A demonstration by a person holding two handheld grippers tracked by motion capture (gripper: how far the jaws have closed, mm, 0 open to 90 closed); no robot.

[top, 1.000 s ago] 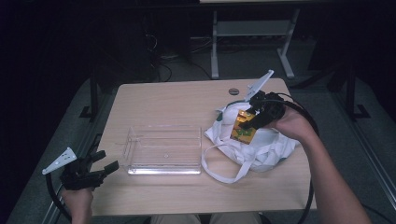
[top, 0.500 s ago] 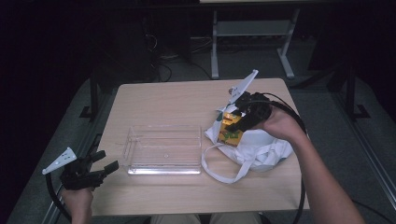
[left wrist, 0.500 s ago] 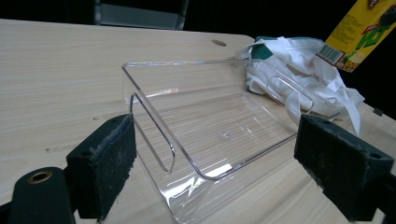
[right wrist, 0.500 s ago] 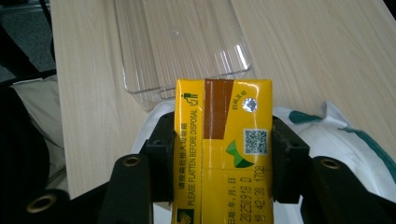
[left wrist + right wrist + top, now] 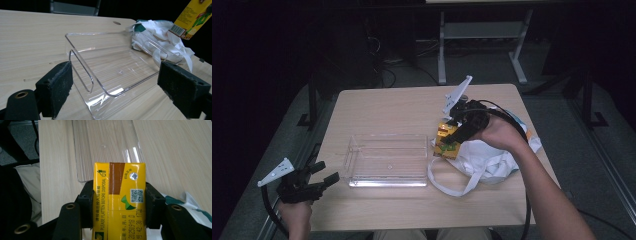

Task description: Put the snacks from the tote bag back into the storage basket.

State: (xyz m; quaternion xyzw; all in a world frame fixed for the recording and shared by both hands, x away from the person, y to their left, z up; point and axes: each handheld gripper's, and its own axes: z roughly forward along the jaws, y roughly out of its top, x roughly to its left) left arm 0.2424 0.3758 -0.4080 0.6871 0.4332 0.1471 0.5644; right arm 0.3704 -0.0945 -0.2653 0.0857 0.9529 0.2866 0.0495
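Carton first: the yellow rectangular drink carton sits clamped between the black pads of our right gripper, held in the air just above the crumpled white cloth bag with green trim at the right side of the table. In the right gripper view the carton's printed top faces us, and the clear rectangular plastic tray lies beyond it on the pale wooden table. The tray is empty; nothing rests on its ridged floor. It stands just beside the bag, whose white strap loops onto the tabletop near the tray's right end.

We judge the work about halfway along: the carton is out of the bag and gripped firmly, but it is not yet over the tray, and the lowering and release are left to do.

Our left gripper hangs off the table's near left corner, its jaws standing apart with nothing between them, pointed toward the tray's near end.
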